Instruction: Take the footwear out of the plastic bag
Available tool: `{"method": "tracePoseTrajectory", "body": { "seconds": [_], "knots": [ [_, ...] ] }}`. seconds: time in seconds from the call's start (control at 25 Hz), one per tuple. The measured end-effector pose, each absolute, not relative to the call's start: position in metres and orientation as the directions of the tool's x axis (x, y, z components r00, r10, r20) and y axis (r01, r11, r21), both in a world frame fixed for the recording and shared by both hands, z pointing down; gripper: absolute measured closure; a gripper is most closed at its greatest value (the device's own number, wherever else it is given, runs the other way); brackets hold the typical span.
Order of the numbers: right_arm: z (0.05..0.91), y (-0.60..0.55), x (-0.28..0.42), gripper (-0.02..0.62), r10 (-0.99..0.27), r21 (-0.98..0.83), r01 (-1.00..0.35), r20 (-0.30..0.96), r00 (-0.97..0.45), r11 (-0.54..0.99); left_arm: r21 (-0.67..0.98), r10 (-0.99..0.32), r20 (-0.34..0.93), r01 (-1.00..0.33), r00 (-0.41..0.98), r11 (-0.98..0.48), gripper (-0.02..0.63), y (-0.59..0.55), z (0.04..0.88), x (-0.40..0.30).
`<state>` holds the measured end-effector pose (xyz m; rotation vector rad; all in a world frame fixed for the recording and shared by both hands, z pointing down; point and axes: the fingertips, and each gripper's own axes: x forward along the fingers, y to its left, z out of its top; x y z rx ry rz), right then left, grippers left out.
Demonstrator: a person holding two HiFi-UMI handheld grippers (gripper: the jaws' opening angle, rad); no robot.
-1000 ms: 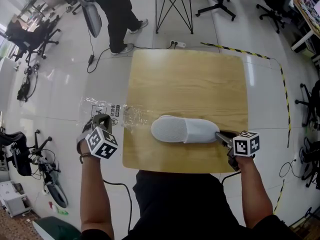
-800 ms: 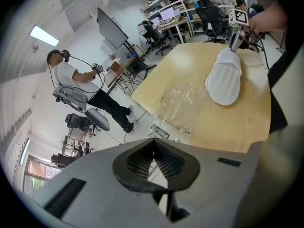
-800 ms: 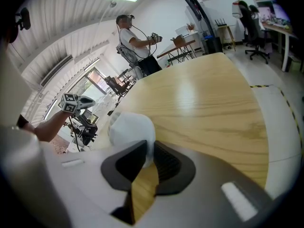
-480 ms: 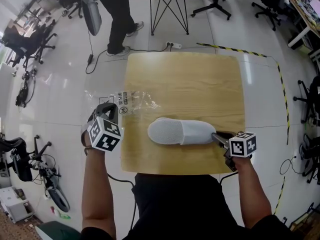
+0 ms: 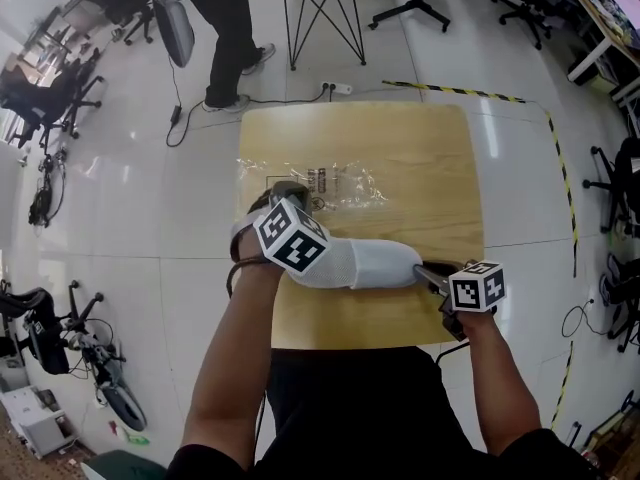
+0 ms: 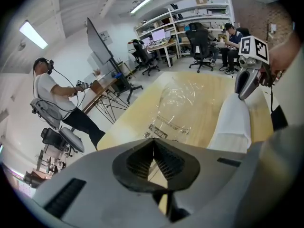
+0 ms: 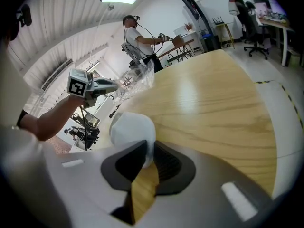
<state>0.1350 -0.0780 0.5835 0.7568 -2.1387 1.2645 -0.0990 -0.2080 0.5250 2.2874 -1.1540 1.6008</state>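
Note:
A white slipper lies across the near part of the wooden table. My right gripper is shut on its heel end, and in the right gripper view the white slipper sits pinched between the pads. The clear plastic bag with a printed label lies empty and crumpled on the table just beyond the slipper. My left gripper is shut on the bag's near edge, above the slipper's toe. In the left gripper view the bag spreads ahead of the closed jaws, with the slipper at the right.
A person stands on the tiled floor beyond the table, next to a black-legged stand. Yellow-black tape marks the floor at the right. Office chairs and a bicycle line the room's sides.
My left gripper has swung right, from off the table's left edge to over the table, dragging the bag onto the tabletop beyond the slipper. The right gripper and slipper stayed put.

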Motion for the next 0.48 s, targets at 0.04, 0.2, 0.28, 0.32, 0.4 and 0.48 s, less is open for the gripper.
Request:
{"method": "tracePoseTrajectory", "body": {
  "seconds": [0.04, 0.2, 0.28, 0.32, 0.4, 0.48],
  "knots": [
    [0.584, -0.078, 0.135, 0.541, -0.194, -0.594, -0.696, 0.688, -0.699, 0.403, -0.303, -0.501, 0.851, -0.630, 0.159, -0.715, 0.597, -0.210, 0.531, -0.088],
    [0.585, -0.078, 0.136, 0.541, -0.196, -0.596, -0.695, 0.686, -0.701, 0.402, -0.292, -0.472, 0.863, -0.582, 0.182, -0.759, 0.597, -0.217, 0.547, -0.048],
    [0.586, -0.078, 0.135, 0.540, -0.194, -0.594, -0.696, 0.688, -0.699, 0.402, -0.305, -0.463, 0.871, -0.554, 0.167, -0.774, 0.597, -0.220, 0.556, -0.039],
    [0.586, -0.079, 0.134, 0.540, -0.193, -0.594, -0.697, 0.689, -0.699, 0.401, -0.304, -0.456, 0.875, -0.548, 0.162, -0.779, 0.597, -0.221, 0.560, -0.036],
    [0.587, -0.080, 0.133, 0.538, -0.195, -0.595, -0.699, 0.690, -0.697, 0.396, -0.292, -0.443, 0.883, -0.553, 0.159, -0.780, 0.595, -0.222, 0.569, -0.033],
    [0.587, -0.078, 0.134, 0.537, -0.201, -0.595, -0.704, 0.690, -0.695, 0.388, -0.288, -0.436, 0.887, -0.559, 0.150, -0.778, 0.581, -0.222, 0.576, -0.031]
  ]
}}
